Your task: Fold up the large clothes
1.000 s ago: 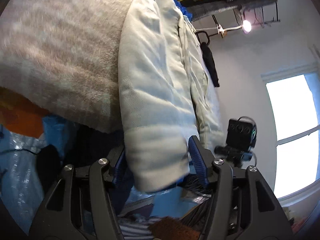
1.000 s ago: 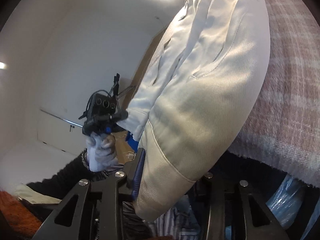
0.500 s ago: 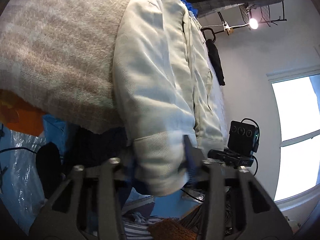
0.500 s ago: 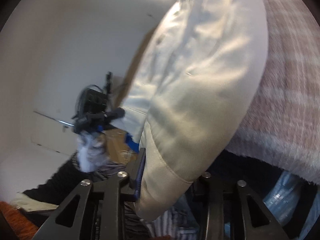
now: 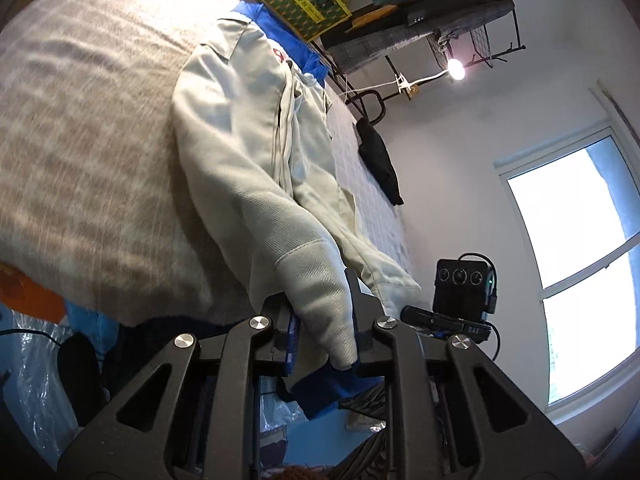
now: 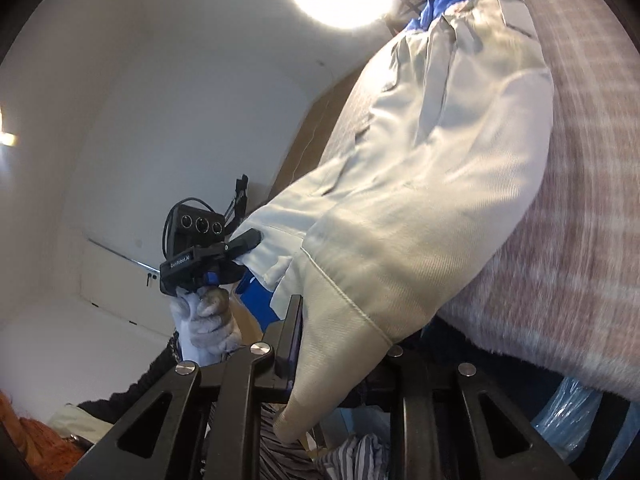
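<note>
A pale grey-white jacket (image 5: 256, 152) with blue trim lies on a bed covered by a beige plaid blanket (image 5: 80, 140). My left gripper (image 5: 322, 320) is shut on the jacket's hem, which hangs off the bed edge. In the right wrist view the same jacket (image 6: 440, 184) shows, and my right gripper (image 6: 344, 344) is shut on its other bottom corner; its right finger is hidden behind the cloth. The other gripper shows in each view, the right (image 5: 448, 316) and the left (image 6: 240, 248), both at the hem.
A rack (image 5: 420, 12) with folded clothes and a lamp (image 5: 456, 68) stands past the bed's far end. A window (image 5: 580, 264) is at the right. Blue plastic bags (image 5: 32, 380) and striped cloth (image 6: 352, 456) lie on the floor below the bed edge.
Both grippers have pulled back from the bed, so more of the jacket and its blue collar shows. The left gripper's jaws have closed tighter on the hem.
</note>
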### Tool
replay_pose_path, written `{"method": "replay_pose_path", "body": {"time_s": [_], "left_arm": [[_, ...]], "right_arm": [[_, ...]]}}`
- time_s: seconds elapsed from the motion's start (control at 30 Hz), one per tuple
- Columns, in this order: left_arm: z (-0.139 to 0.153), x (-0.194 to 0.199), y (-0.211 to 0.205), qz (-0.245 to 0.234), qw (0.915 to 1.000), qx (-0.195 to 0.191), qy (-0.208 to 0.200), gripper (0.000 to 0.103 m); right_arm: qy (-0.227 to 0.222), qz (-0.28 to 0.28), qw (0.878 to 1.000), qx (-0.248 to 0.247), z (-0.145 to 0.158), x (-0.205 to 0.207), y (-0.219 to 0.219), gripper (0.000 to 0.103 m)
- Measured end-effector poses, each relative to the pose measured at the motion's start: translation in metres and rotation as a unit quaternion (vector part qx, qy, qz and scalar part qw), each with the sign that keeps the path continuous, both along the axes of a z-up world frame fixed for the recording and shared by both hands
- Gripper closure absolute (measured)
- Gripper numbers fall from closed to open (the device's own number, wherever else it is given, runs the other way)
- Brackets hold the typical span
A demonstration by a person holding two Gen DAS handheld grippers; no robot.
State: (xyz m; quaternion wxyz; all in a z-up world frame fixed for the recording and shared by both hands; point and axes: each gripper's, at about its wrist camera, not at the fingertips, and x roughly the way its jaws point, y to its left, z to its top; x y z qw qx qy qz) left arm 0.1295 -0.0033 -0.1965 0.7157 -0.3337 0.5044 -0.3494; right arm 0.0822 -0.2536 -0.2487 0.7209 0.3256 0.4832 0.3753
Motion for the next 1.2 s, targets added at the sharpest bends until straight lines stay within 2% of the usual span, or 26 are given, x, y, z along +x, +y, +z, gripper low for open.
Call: {"method": "replay_pose_path", "body": {"time_s": [0.13,0.3,0.43,0.57,0.77,0.97,1.2], "left_arm": [[0.005,0.010,-0.005,0.012,0.9999,0.006,0.007,0.086],[0.019,0.033,-0.014,0.017,0.9997,0.014,0.001,0.086],[0.030,0.061,-0.028,0.030,0.9993,0.022,-0.005,0.086],[0.027,0.098,-0.042,0.043,0.9985,0.033,-0.001,0.086],[0.007,0.151,-0.056,0.061,0.9964,0.057,0.014,0.086],[-0.031,0.197,-0.058,0.093,0.9911,0.079,0.053,0.086],[-0.066,0.225,-0.067,0.102,0.9865,0.100,0.081,0.086]], "right_arm": [[0.007,-0.009,1.000,-0.011,-0.003,0.001,0.005,0.084],[0.013,-0.037,0.999,-0.003,0.011,0.016,-0.004,0.084],[0.008,-0.063,0.998,-0.011,0.023,0.041,-0.015,0.084],[0.012,-0.095,0.995,-0.031,0.035,0.080,-0.028,0.084],[0.032,-0.124,0.990,-0.054,0.026,0.132,-0.043,0.085],[0.059,-0.148,0.984,-0.082,-0.001,0.183,-0.047,0.085],[0.099,-0.172,0.976,-0.086,-0.031,0.205,-0.058,0.085]]}}
